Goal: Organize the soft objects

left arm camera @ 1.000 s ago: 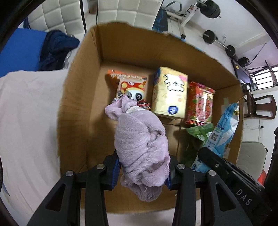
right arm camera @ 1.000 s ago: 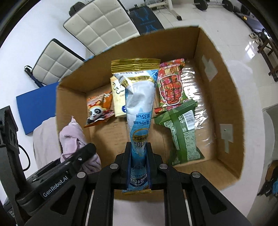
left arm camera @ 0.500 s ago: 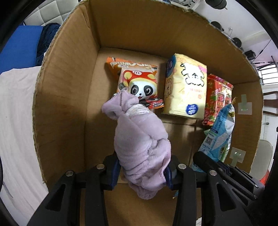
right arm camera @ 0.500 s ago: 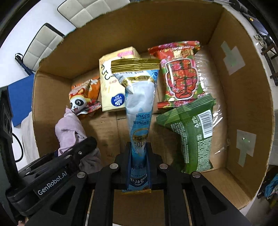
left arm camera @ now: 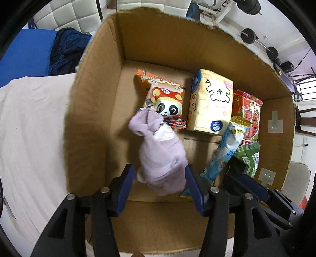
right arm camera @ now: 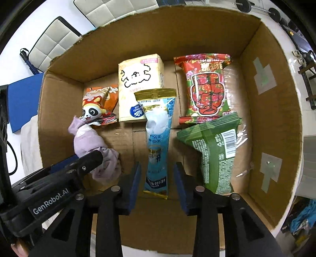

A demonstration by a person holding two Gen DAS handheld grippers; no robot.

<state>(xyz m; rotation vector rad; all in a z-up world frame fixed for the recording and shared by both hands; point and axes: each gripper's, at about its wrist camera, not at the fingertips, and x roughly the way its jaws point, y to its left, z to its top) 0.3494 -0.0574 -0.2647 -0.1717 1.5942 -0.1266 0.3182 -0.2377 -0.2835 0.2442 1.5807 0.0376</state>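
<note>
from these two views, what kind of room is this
Probably a home gym or spare room used for packing: barbell weights lie along the far wall, white padded chairs stand nearby, and a cardboard box holds snack packets.

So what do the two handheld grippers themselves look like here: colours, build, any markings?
Both are black plastic with slotted, triangulated finger arms, silver screws at the joints and blue pads on the fingers. The left gripper shows white "GenRobot.AI" lettering on its side in the right wrist view. The right gripper shows no lettering.

Lilac cloth bundle [left arm camera: 162,156], blue pouch [right arm camera: 158,142], seemingly released
</note>
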